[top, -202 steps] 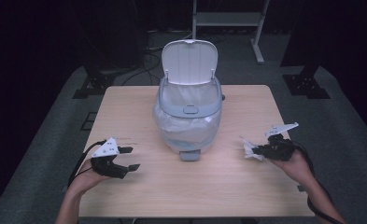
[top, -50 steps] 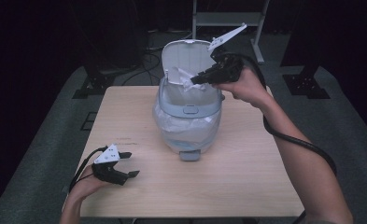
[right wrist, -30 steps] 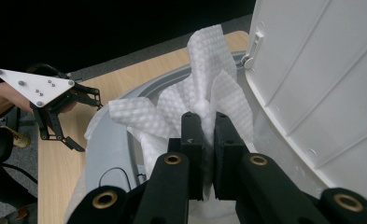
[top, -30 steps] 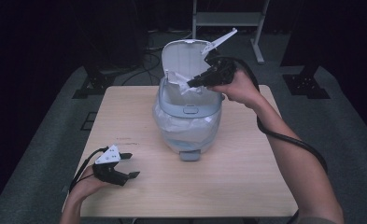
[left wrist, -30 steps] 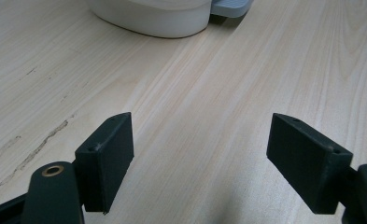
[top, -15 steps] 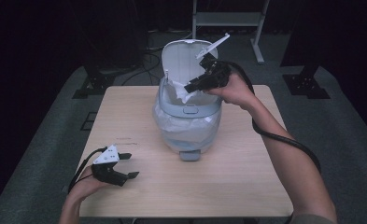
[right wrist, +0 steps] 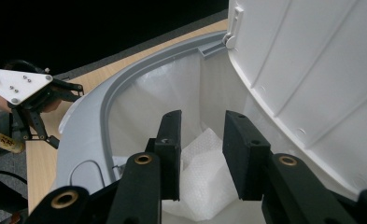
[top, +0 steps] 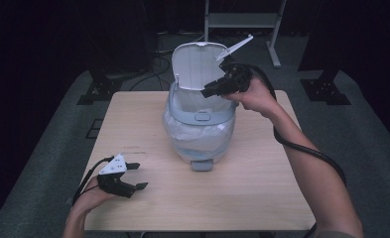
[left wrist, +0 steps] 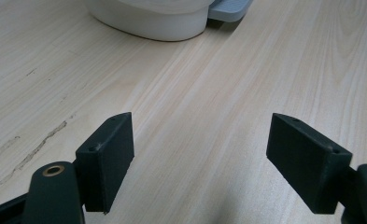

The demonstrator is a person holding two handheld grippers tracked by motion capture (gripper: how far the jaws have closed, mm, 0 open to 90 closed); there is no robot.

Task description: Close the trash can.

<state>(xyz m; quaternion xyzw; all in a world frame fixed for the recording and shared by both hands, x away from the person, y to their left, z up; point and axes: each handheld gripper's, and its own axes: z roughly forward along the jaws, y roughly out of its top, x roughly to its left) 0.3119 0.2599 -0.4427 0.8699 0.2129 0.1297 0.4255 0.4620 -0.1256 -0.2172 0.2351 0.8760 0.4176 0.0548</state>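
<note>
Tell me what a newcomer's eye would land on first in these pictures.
First the pale bin standing mid-table with its lid raised upright and a thin liner inside. Next the right gripper, held over the bin's open mouth, jaws slightly apart above crumpled white material in the bin. The left gripper rests open on the table's near left corner.

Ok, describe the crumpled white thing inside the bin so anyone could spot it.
On the wooden table stands a pale grey bin, lid open. Deep inside its white liner lies a crumpled white wad, just beyond the right gripper; only it is wrinkled.
</note>
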